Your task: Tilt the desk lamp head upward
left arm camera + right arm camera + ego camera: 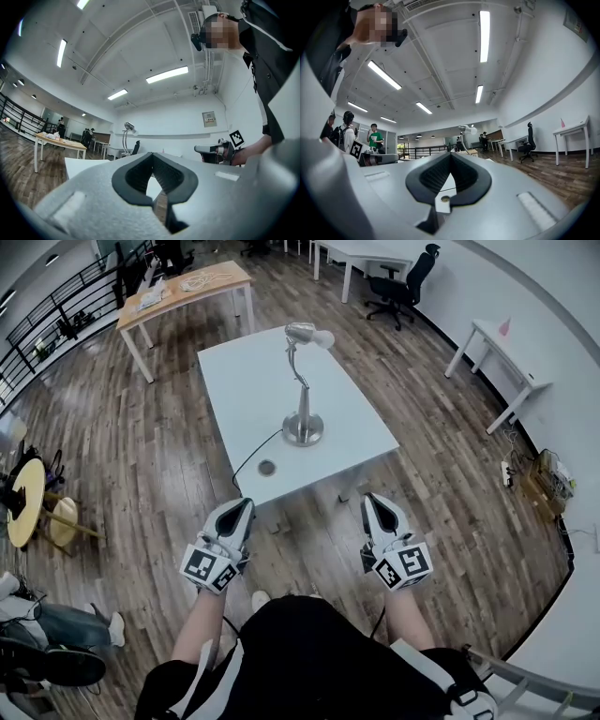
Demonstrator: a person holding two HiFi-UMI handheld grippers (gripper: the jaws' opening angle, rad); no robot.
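With our left gripper (242, 508) and right gripper (373, 502) both closed and empty, well short of the desk lamp (303, 395) standing mid-surface (246, 395), we could topple it if we nudge its head (302, 332) without bracing the base.

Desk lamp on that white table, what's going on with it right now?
Nothing is touching it. A person stands before the white table holding the left gripper and right gripper, both with jaws shut and empty, short of the table's edge. The desk lamp stands upright mid-table, its head roughly level.
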